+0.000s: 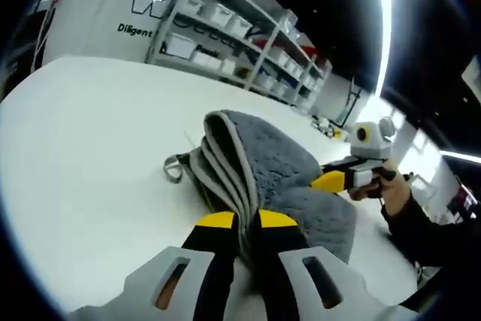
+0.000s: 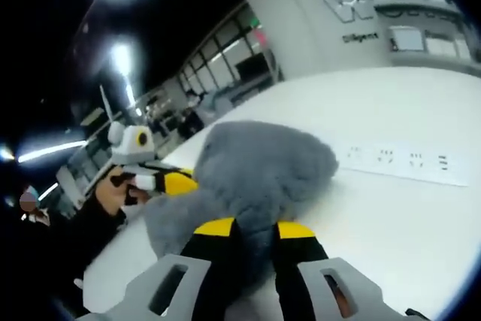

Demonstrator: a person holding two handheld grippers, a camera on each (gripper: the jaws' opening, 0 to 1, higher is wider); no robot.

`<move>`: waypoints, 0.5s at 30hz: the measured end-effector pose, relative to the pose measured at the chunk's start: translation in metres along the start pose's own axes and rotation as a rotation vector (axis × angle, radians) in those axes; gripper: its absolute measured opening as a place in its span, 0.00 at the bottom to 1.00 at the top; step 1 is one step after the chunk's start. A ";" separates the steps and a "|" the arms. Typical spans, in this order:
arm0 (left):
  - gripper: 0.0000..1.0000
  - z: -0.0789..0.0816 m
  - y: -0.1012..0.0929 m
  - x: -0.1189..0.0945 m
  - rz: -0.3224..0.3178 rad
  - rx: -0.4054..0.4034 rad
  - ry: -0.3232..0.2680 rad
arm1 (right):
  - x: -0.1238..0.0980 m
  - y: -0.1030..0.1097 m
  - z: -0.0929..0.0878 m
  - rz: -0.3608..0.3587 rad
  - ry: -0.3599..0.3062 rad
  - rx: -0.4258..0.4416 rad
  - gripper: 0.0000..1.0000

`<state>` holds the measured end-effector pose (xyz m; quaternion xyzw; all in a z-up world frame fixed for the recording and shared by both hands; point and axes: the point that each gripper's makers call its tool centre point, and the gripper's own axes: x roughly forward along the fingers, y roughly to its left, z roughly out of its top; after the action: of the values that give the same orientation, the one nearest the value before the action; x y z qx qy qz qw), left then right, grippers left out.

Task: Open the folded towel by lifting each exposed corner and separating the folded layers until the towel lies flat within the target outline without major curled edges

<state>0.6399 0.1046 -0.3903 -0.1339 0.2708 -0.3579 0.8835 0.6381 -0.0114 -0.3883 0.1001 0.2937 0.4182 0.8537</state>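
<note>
We clamp the left gripper (image 1: 246,223) and right gripper (image 2: 254,232) on the grey towel (image 1: 263,171) at lower centre — lifting opposite edges to part its layers.

Probably a lab or workshop: storage shelving (image 1: 248,43) with bins, white worktable (image 1: 83,148), ceiling strip lights (image 1: 382,20).

so the white table (image 1: 83,155) is carrying pretty much just the grey towel (image 1: 278,171), which is sitting bunched up in folded layers around the middle. In the right gripper view there's also a white strip with small markings (image 2: 406,162) lying flat on the tabletop at about 3 o'clock from the towel.
</note>
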 end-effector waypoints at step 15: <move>0.09 -0.009 -0.013 -0.009 0.032 -0.010 -0.075 | -0.002 0.011 -0.007 -0.031 -0.038 -0.054 0.10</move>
<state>0.6217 0.1016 -0.3889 -0.1473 0.2414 -0.3370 0.8980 0.6256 -0.0066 -0.3885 0.0805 0.2678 0.4107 0.8678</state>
